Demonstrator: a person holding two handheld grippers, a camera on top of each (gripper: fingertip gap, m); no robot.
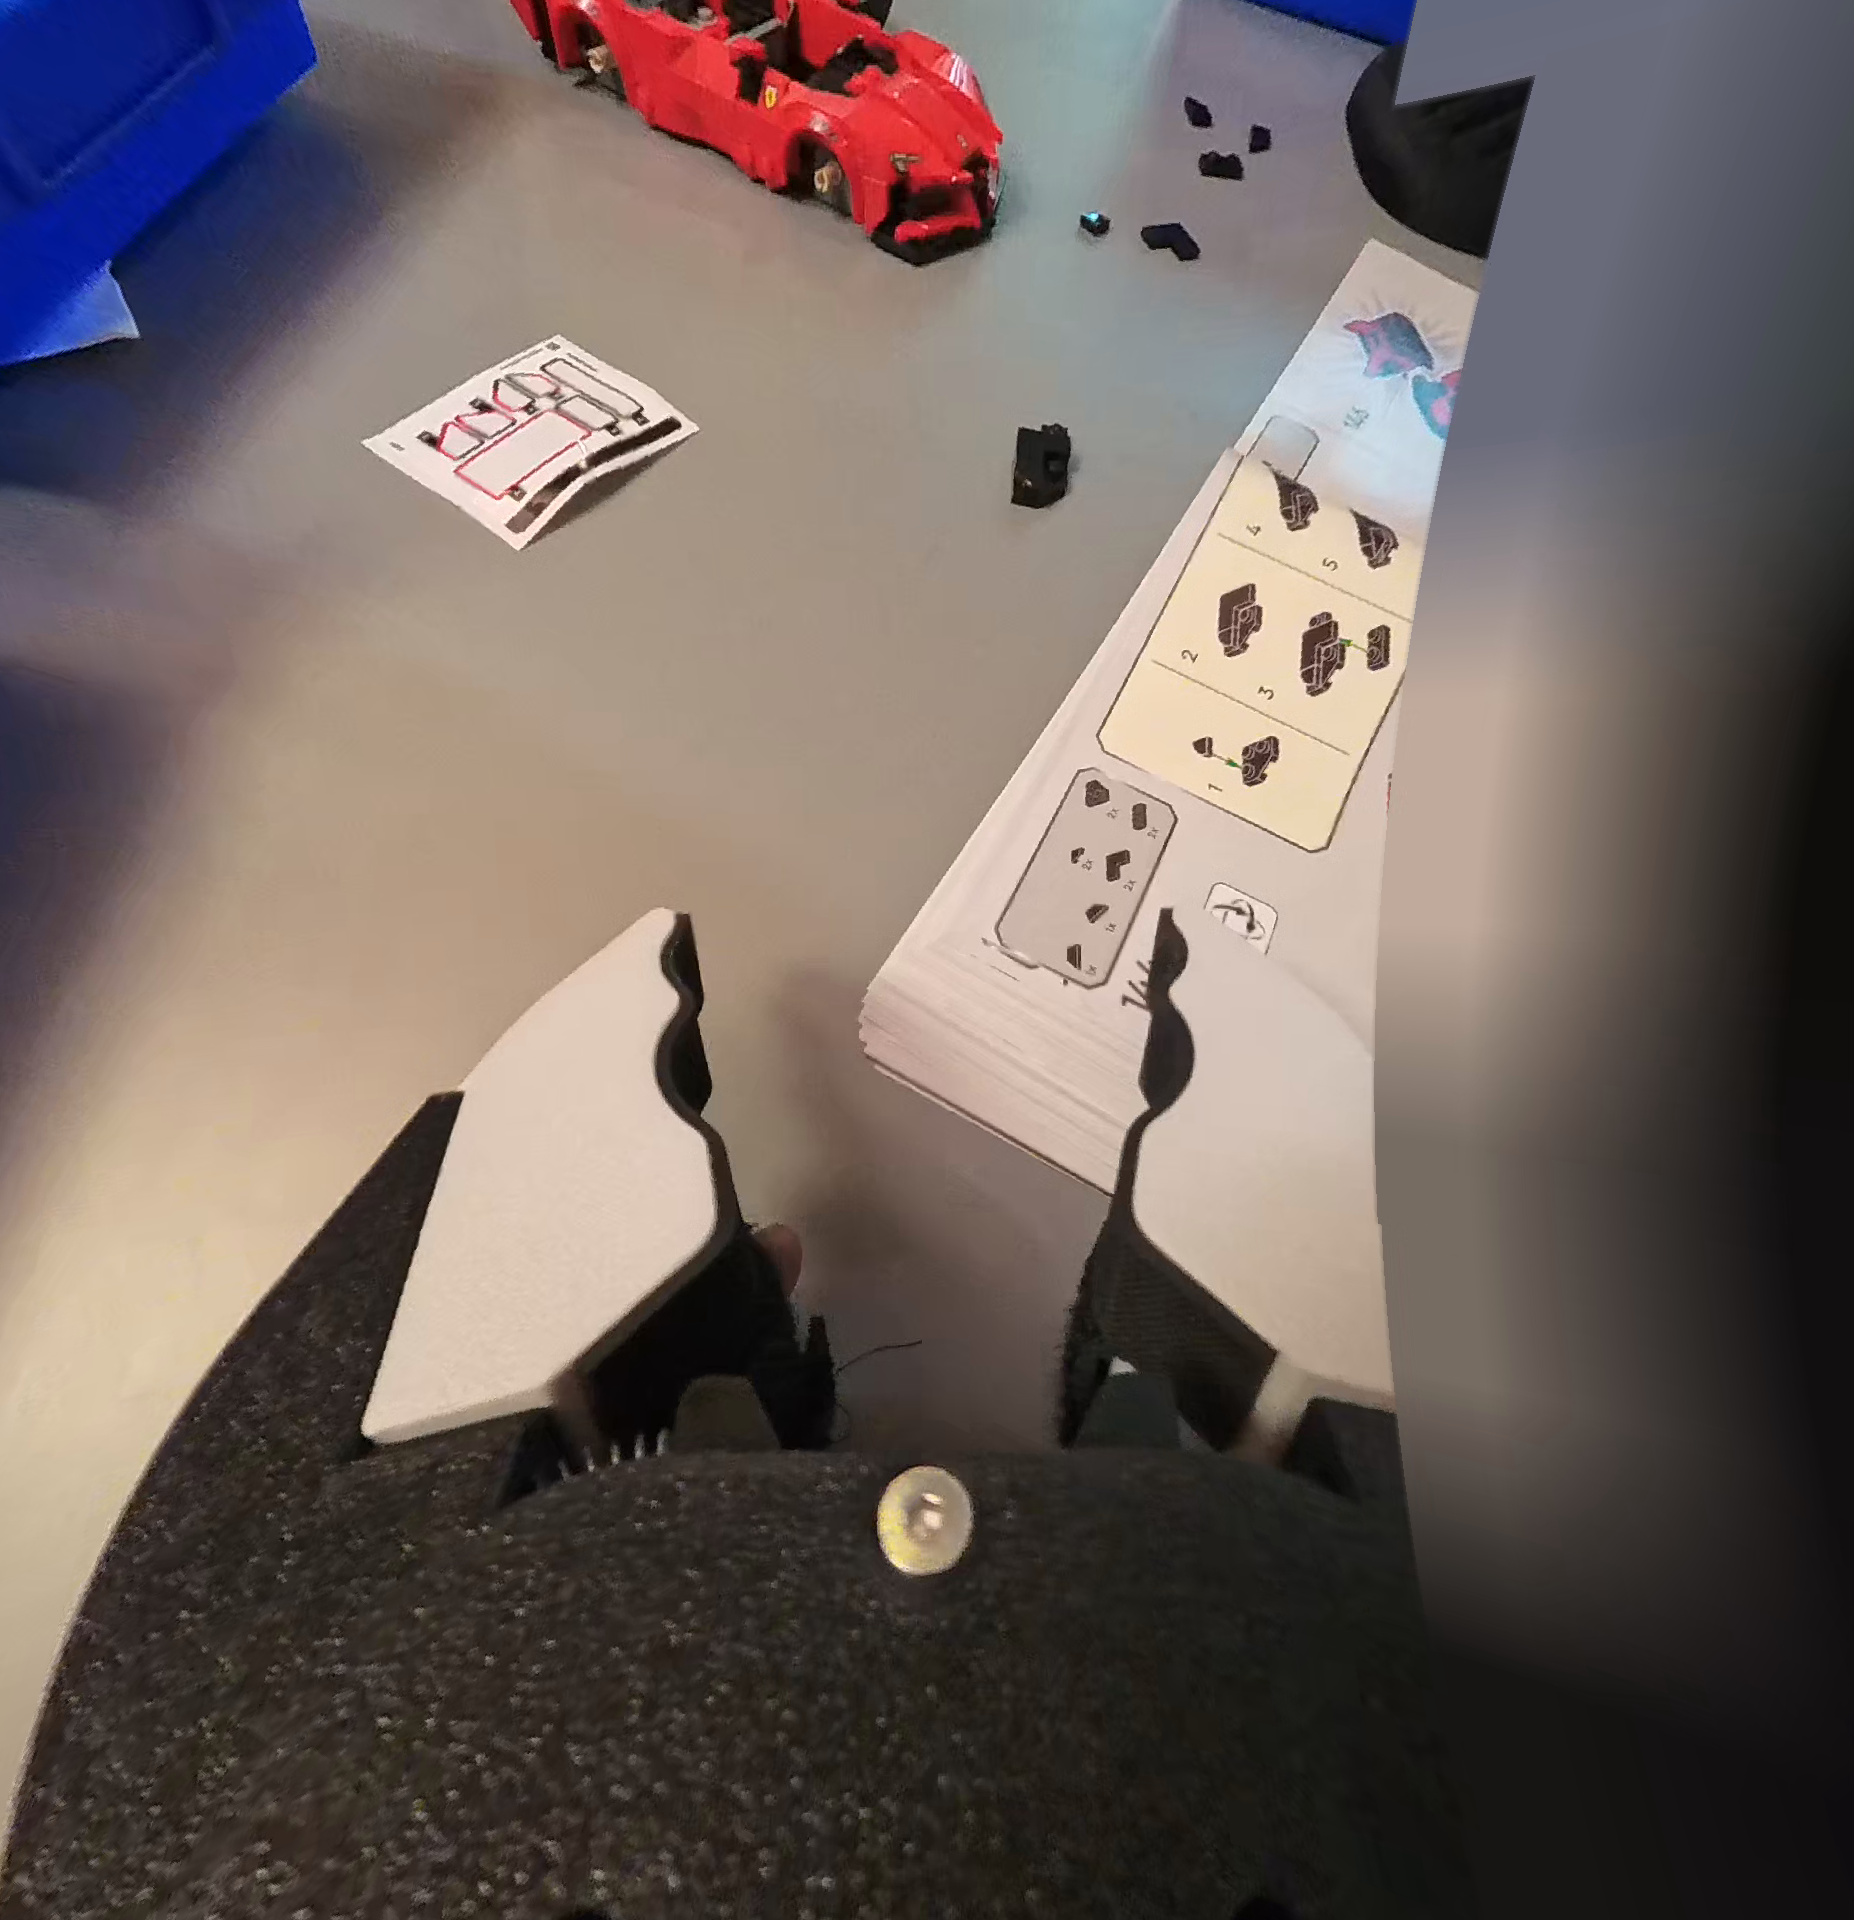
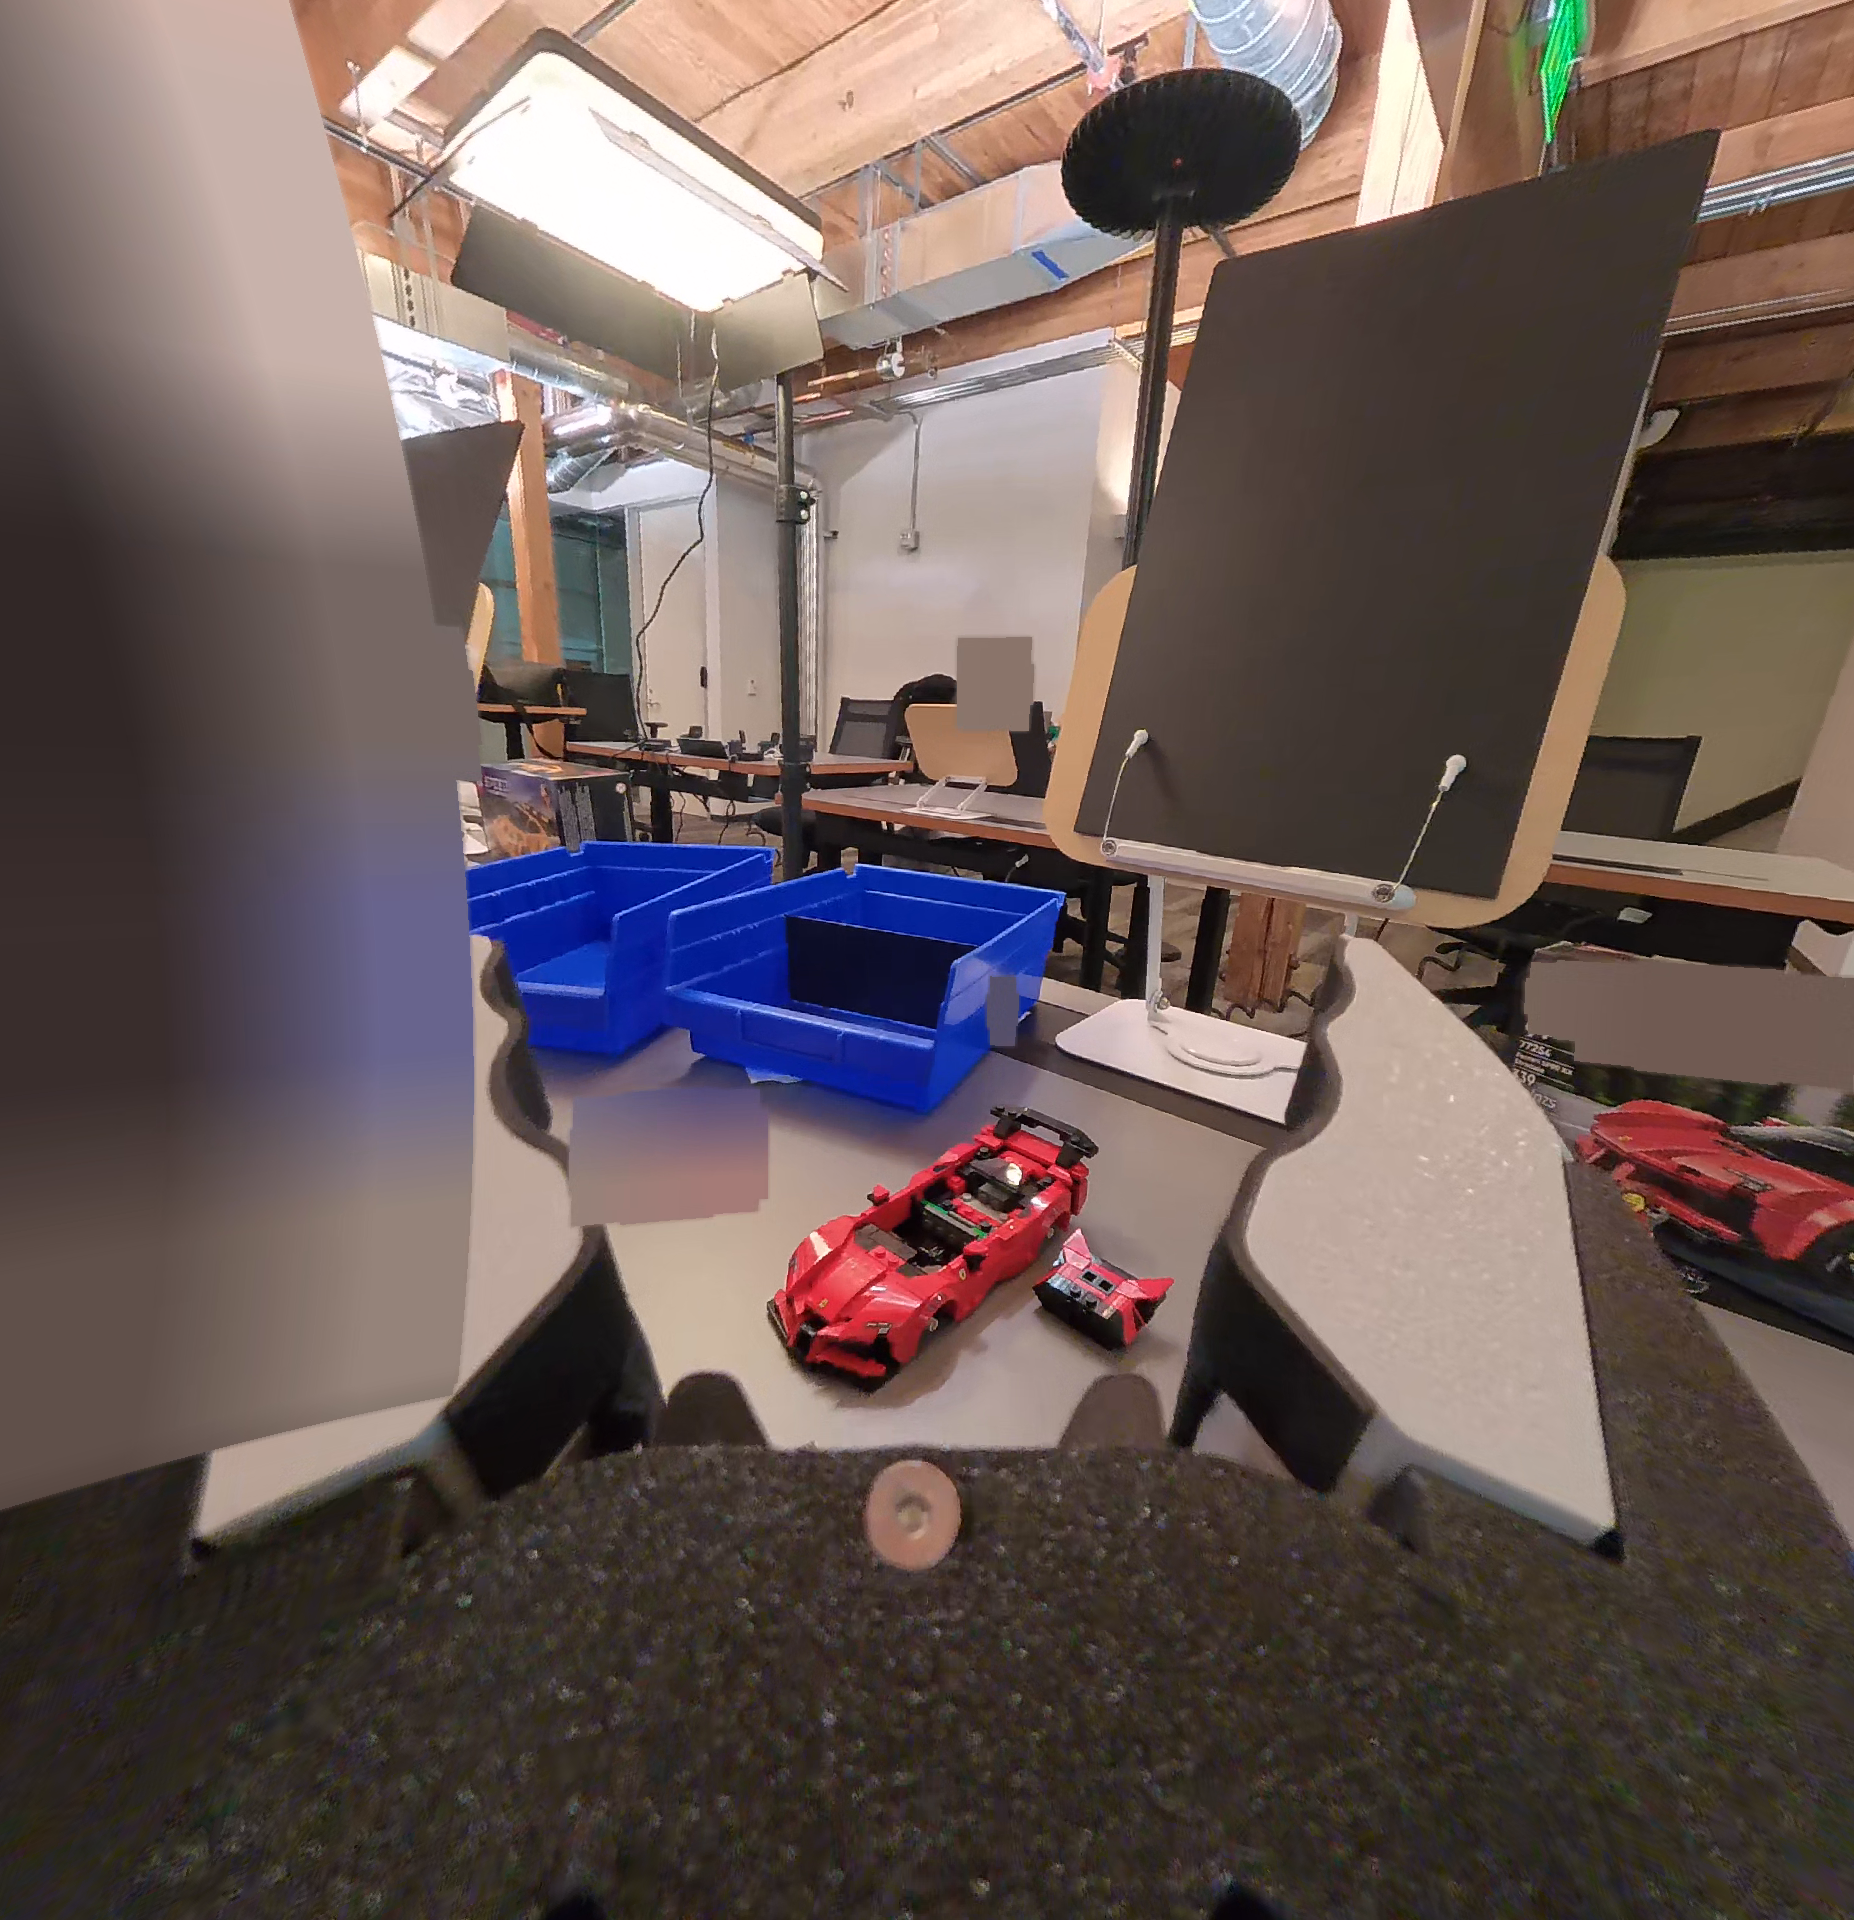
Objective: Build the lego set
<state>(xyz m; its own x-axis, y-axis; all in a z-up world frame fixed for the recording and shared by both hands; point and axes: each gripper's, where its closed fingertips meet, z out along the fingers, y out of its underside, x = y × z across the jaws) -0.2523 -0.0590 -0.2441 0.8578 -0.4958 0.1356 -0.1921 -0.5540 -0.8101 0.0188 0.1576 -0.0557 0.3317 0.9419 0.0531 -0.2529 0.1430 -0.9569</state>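
Note:
A partly built red lego car [image 1: 788, 104] stands on the grey table at the far end; it also shows in the right wrist view [image 2: 928, 1252]. A separate red and black sub-assembly [image 2: 1099, 1294] lies just right of the car. Several small black pieces [image 1: 1214, 161] lie right of the car, and one black piece [image 1: 1040, 464] lies nearer. An open instruction booklet [image 1: 1193, 790] lies at the right. My left gripper [image 1: 923, 920] is open and empty, low over the table beside the booklet's near corner. My right gripper [image 2: 907, 966] is open and empty, well back from the car.
A sticker sheet [image 1: 533, 436] lies left of centre. Two blue bins [image 2: 861, 977] stand behind the car, one at the left wrist view's corner [image 1: 102, 156]. A book stand with a black board [image 2: 1359, 582] stands at the back right. The set's box [image 2: 1733, 1195] lies right. The black piece [image 1: 1040, 464] is closer to my left gripper, around 15 cm from its tips; the right tips are 25 cm off.

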